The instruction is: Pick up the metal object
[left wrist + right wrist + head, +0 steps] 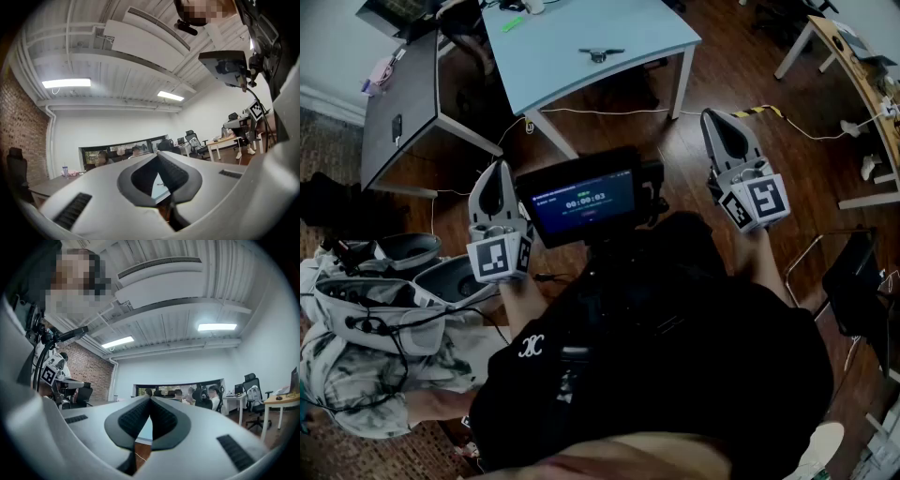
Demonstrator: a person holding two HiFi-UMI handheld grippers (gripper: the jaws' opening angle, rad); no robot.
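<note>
The metal object [600,53], small and dark with flat wings, lies on the light blue table [637,28] at the far top of the head view. Both grippers are held up over the wooden floor, well short of that table. My left gripper [500,169] stands left of a small screen, its jaws closed tip to tip with nothing between them. My right gripper [713,115] is at the right, also shut and empty. In the left gripper view [157,155] and the right gripper view [150,399] the jaws point up toward the ceiling and the far wall.
A dark grey table [398,103] stands left of the blue one. A screen [581,202] on a chest rig sits between the grippers. Grey gear and bags [366,300] lie on the floor at left. A wooden desk [862,75] and floor cables [759,111] are at right.
</note>
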